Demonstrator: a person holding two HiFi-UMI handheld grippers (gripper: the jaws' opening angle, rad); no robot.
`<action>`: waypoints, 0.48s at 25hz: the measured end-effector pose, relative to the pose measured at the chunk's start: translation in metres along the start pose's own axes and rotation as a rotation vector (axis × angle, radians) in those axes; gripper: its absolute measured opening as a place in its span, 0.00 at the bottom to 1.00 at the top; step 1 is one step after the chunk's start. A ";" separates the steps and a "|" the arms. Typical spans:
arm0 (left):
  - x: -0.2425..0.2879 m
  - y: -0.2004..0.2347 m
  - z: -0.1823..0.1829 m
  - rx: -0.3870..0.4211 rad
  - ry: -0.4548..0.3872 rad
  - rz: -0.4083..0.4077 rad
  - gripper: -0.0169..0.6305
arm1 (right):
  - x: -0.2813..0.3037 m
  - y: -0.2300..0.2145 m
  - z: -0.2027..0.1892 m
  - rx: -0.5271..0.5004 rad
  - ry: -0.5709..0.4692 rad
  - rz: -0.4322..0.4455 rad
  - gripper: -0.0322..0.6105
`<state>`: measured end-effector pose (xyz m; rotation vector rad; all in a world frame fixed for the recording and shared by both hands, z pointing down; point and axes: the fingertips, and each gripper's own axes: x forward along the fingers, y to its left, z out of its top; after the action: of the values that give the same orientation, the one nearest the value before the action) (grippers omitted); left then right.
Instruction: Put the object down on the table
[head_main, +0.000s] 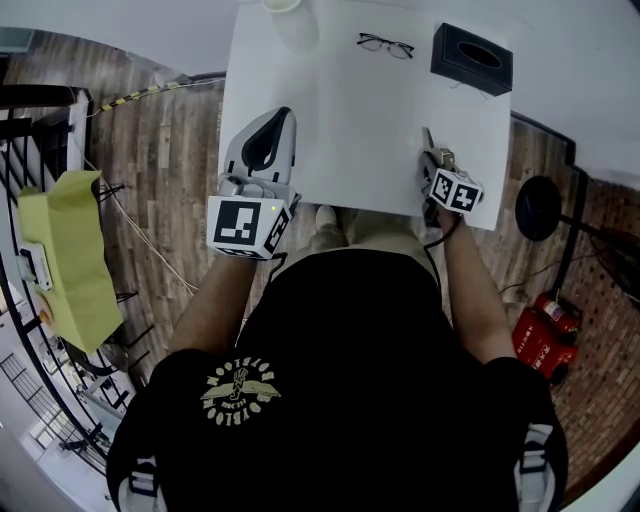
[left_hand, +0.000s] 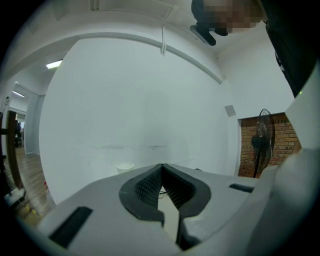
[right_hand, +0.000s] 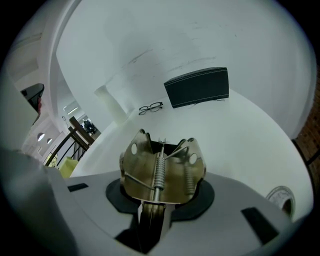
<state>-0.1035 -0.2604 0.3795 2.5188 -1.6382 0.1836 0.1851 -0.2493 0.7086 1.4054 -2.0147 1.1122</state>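
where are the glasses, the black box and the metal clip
glasses (head_main: 385, 44): head view, bridge between lenses
black box (head_main: 452, 45): head view, top face
metal clip (right_hand: 158, 172): right gripper view, centre spring

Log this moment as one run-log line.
right tool: shut on metal clip, over table near edge | left tool: shut, empty | metal clip not yet released | on table: glasses, black box, cup

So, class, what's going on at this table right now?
A person holds a tool in each hand at a white table. The right tool grips a metal spring clip, tilted down over the table's near edge. The left tool is shut and empty. Glasses and a black box lie farther back.
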 end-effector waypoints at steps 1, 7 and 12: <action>0.000 -0.001 0.000 0.001 0.001 -0.001 0.04 | 0.001 -0.001 0.000 -0.001 0.000 -0.004 0.22; 0.002 -0.006 -0.001 0.007 0.006 -0.007 0.04 | 0.004 -0.002 0.000 -0.004 -0.001 -0.005 0.22; 0.001 -0.009 -0.002 0.008 0.008 -0.008 0.04 | 0.005 -0.002 -0.001 -0.029 0.004 -0.012 0.22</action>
<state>-0.0950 -0.2578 0.3817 2.5269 -1.6269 0.1997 0.1844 -0.2516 0.7140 1.3983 -2.0091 1.0754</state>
